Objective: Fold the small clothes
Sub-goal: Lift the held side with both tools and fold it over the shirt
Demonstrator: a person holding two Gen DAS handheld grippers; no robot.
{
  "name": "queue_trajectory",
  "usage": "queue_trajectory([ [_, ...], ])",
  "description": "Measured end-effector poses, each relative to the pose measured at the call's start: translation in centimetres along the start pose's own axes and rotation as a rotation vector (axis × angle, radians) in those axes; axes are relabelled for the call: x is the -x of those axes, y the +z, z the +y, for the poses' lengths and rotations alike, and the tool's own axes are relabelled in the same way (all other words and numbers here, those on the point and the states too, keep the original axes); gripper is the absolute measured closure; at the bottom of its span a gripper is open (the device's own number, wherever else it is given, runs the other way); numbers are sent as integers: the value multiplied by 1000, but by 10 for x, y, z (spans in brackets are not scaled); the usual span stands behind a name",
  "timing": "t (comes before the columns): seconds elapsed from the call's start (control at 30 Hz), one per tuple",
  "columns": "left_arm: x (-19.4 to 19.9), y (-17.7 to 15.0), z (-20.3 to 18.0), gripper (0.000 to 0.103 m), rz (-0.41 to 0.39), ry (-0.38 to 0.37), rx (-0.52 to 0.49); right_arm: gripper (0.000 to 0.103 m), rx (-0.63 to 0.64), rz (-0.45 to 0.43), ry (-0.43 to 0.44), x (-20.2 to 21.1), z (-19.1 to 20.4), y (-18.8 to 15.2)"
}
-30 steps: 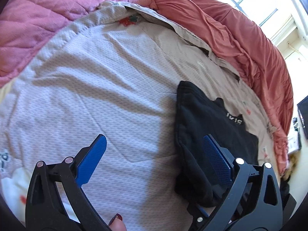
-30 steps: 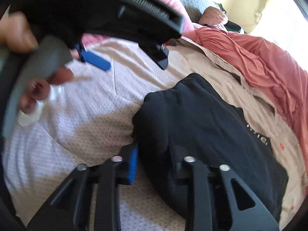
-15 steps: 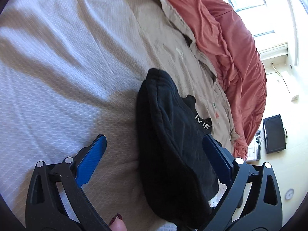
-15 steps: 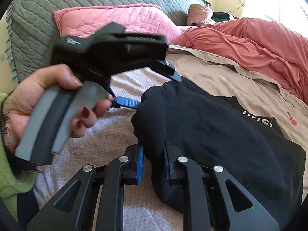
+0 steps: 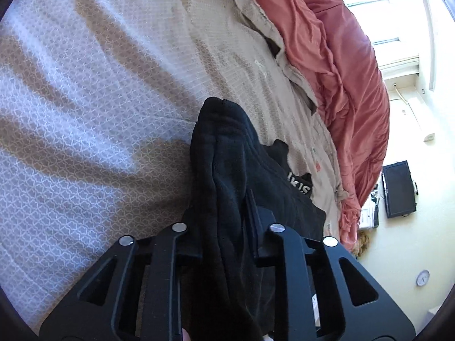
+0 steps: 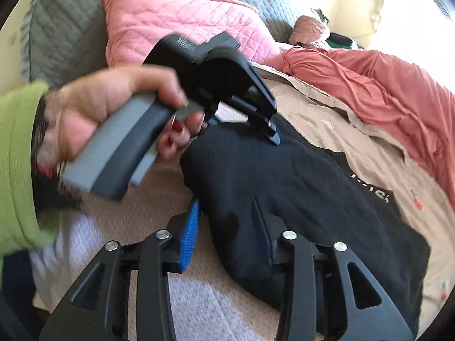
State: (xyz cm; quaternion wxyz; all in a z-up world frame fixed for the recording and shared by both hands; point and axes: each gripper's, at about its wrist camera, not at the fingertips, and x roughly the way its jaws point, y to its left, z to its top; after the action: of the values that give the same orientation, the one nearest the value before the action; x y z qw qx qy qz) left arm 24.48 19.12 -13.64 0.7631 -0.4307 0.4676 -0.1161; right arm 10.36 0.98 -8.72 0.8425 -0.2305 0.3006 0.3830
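A black garment with white lettering lies on the bed, one edge bunched into a thick fold. My left gripper is closing on that fold, and the cloth hides its pads. In the right wrist view a hand holds the left gripper at the far edge of the black garment. My right gripper is opening at the near edge. Its blue pads stand apart, with the cloth's edge loose between them.
The bed has a pale patterned cover. A salmon duvet is heaped along its far side. A pink pillow leans on a grey quilted cushion. A green sleeve fills the left edge. A dark monitor sits beyond the bed.
My left gripper came in over the garment's folded edge and its wide jaws closed on it. My right gripper's jaws, pinching the near edge before, have spread apart.
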Motion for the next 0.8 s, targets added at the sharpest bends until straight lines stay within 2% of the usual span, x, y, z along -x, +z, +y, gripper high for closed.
queue_trajectory([
  [0.17,5,1,-10,92,-8,-27,-28,50,128,24,-45,-13,23,-1],
  [0.27,5,1,-15,92,-16,-1,-53,49,209,83,-123,-34,35,0],
  [0.33,4,1,-15,92,-17,-2,-52,52,221,118,-176,-46,35,0],
  [0.37,4,1,-14,92,-16,-2,-49,67,197,121,-176,-49,31,1],
  [0.47,3,1,-8,90,-17,3,-32,87,107,113,-146,-44,16,4],
  [0.6,-2,-6,-12,89,-31,46,-54,92,48,98,-99,-33,4,6],
  [0.63,-2,-7,-16,94,-37,62,-72,93,32,91,-88,-30,1,6],
  [0.67,-1,-8,-20,95,-44,67,-84,93,10,80,-78,-26,-2,7],
  [0.8,12,-12,-32,96,-79,36,-84,93,-74,44,-36,-9,-15,9],
])
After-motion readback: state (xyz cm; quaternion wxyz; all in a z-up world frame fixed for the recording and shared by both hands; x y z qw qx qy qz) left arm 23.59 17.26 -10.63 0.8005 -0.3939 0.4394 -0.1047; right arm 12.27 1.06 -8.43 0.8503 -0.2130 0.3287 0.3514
